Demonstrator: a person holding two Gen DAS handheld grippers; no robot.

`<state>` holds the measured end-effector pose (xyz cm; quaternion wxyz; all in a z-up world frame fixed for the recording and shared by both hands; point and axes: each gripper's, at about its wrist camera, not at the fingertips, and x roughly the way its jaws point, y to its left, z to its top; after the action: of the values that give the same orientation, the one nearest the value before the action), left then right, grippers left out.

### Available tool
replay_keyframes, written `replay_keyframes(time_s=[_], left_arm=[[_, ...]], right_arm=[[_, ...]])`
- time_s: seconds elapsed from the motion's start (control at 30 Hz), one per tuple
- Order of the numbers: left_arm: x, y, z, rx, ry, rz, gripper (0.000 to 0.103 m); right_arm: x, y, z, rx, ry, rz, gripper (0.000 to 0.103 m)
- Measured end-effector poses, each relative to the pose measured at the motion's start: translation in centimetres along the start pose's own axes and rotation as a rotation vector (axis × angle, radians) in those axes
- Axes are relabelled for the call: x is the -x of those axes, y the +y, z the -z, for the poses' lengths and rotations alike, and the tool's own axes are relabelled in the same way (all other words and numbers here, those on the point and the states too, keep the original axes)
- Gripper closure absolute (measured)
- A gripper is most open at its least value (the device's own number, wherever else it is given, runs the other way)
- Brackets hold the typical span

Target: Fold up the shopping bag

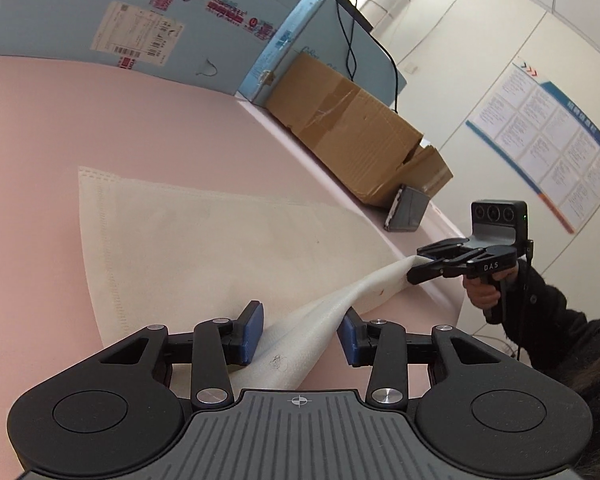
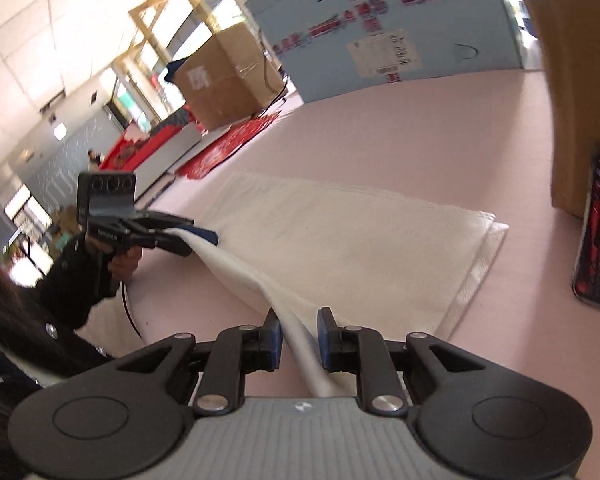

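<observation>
blue pads of the left gripper (image 1: 300, 334) stand apart around a raised fold of the white shopping bag (image 1: 220, 240), not pressing it. right gripper (image 2: 298, 338) likewise straddles the fold, released. bag lies on the pink table (image 1: 60, 120).

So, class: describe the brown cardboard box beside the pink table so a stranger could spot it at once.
Start at the pink table with the white shopping bag. Along its far edge, beside the big blue carton, sits the cardboard box. It alone is plain brown, with an open flap.
</observation>
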<state>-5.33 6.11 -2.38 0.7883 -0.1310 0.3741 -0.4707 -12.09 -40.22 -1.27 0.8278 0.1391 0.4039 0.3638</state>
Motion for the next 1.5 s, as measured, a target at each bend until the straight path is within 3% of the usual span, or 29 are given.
replay_keyframes(time_s=[0.1, 0.2, 0.3, 0.37, 0.47, 0.57, 0.73, 0.8, 0.87, 0.97, 1.1, 1.2, 1.27, 1.37, 1.43, 1.5], left_arm=[[0.7, 0.3, -0.1, 0.024, -0.029, -0.058, 0.063], [0.8, -0.2, -0.1, -0.002, -0.045, -0.134, 0.066], [-0.2, -2.4, -0.3, -0.145, -0.01, -0.244, 0.066], [-0.9, -3.4, -0.4, -0.219, 0.016, -0.292, 0.066], [-1.0, -3.3, -0.7, -0.234, 0.027, -0.298, 0.066], [-1.0, -3.3, -0.6, -0.233, 0.024, -0.305, 0.066], [-1.2, -3.5, -0.6, -0.247, 0.034, -0.313, 0.066], [-1.3, -3.7, -0.7, -0.26, 0.043, -0.316, 0.066], [-1.4, -3.6, -0.7, -0.261, 0.048, -0.312, 0.066], [-1.0, -2.8, -0.9, -0.21, 0.035, -0.275, 0.066], [0.7, -0.4, -0.6, -0.08, -0.057, -0.261, 0.064], [2.8, 0.4, 0.4, -0.034, -0.125, -0.352, 0.063], [3.7, -0.1, 0.8, -0.054, -0.153, -0.515, 0.053], [4.6, -2.0, 0.9, -0.132, -0.226, -0.768, 0.051], [4.7, -4.9, 0.9, -0.249, -0.312, -0.794, 0.051], [4.1, -8.0, 1.0, -0.381, -0.371, -0.732, 0.051]], right_arm=[[-0.1, -0.2, 0.4, -0.081, -0.053, 0.061, 0.083], [-1.0, 2.1, 0.6, -0.03, -0.087, 0.223, 0.079], [-1.9, 5.4, 0.9, 0.104, -0.122, 0.432, 0.056], [-1.6, 8.1, 1.3, 0.229, -0.188, 0.57, 0.05], [-0.7, 11.5, 1.8, 0.371, -0.321, 0.657, 0.041], [-0.8, 14.2, 2.7, 0.477, -0.378, 0.608, 0.04], [-6.4, 15.5, 3.8, 0.511, -0.281, 0.395, 0.048], [-8.9, 15.6, 3.8, 0.511, -0.256, 0.433, 0.054], [-10.2, 14.2, 3.4, 0.402, -0.234, 0.474, 0.056], [-10.1, 12.3, 3.6, 0.258, -0.234, 0.446, 0.062], [-9.6, 10.5, 3.8, 0.133, -0.263, 0.403, 0.064], [-9.4, 10.0, 4.1, 0.113, -0.29, 0.389, 0.063], [-9.4, 9.8, 4.2, 0.109, -0.303, 0.387, 0.063], [-9.6, 9.9, 4.3, 0.117, -0.318, 0.395, 0.063], [-9.6, 10.1, 4.4, 0.117, -0.328, 0.403, 0.062], [-9.8, 10.4, 4.3, 0.112, -0.338, 0.413, 0.062]])
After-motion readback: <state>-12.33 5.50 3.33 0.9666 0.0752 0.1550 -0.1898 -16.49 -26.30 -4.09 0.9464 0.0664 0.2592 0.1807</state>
